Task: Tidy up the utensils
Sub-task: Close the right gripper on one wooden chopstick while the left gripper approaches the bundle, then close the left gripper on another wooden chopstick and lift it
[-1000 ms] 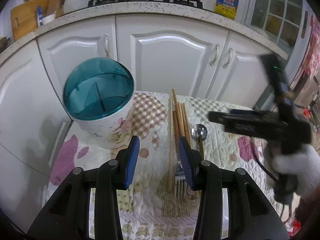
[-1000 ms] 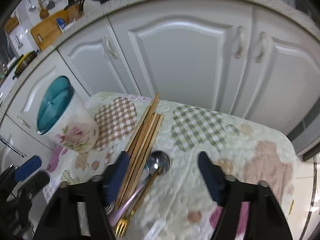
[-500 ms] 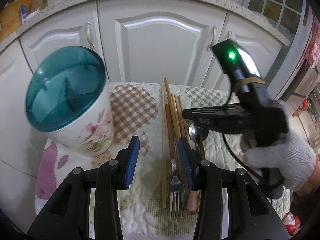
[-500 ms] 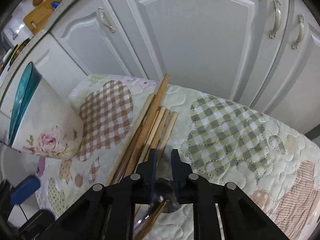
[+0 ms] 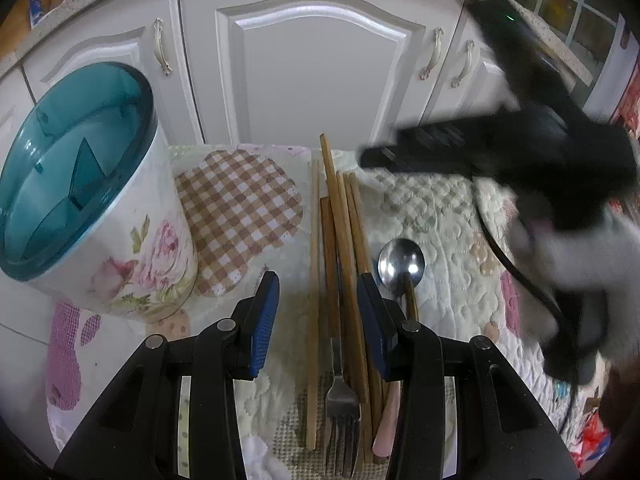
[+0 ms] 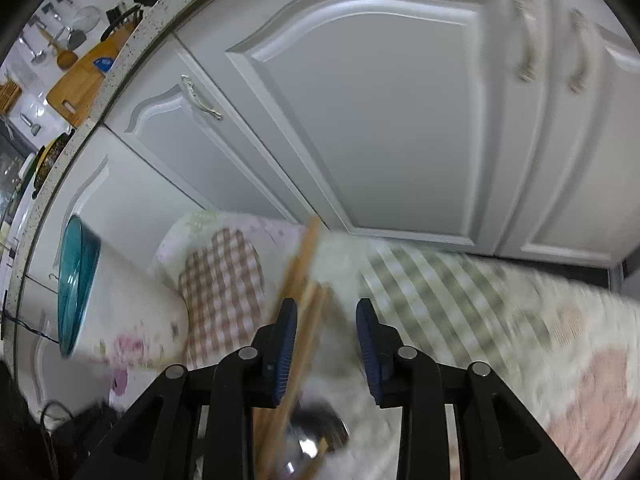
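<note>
Several wooden chopsticks, a steel fork, a spoon and a pink-handled utensil lie side by side on a quilted cloth. My left gripper hangs open low over them, with the chopsticks and fork handle between its blue pads and no pad touching them. To the left stands a floral utensil holder with a teal divided top. My right gripper hovers over the chopsticks and the blurred spoon bowl. Its jaws are opening, with nothing pressed between the pads.
White cabinet doors rise just behind the cloth. A gloved hand holds the black right tool above the cloth's right side, its cable trailing down. The holder stands left of the right gripper. The cloth extends to the right.
My left gripper came lower and closer over the chopsticks and fork. The right gripper's jaws closed to almost touching half a second ago and now stand apart again; its view has shifted and blurred.
</note>
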Available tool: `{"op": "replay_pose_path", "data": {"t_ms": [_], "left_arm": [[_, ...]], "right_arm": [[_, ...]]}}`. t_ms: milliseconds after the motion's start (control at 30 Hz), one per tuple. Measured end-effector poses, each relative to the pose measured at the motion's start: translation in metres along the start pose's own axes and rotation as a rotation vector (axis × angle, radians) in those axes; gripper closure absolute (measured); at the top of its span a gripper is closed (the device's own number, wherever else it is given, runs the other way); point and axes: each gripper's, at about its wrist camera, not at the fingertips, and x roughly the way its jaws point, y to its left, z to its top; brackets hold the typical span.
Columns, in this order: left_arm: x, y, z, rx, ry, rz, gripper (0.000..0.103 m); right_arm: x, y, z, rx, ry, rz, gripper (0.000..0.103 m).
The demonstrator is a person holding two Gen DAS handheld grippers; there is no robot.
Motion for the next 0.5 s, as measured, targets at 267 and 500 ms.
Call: {"op": "replay_pose_path", "data": {"t_ms": [267,500], "left_arm": [[0.006,0.010,-0.001,-0.014,0.026,0.015,0.063],[0.025,0.014,0.014,-0.059,0.035,0.030,0.063]], "right_arm": [[0.058,0.012,0.039,0.006,0.055,-0.018,0.087],[0.018,-0.004,0.018,-0.010,0.053,0.065,0.095]]}}
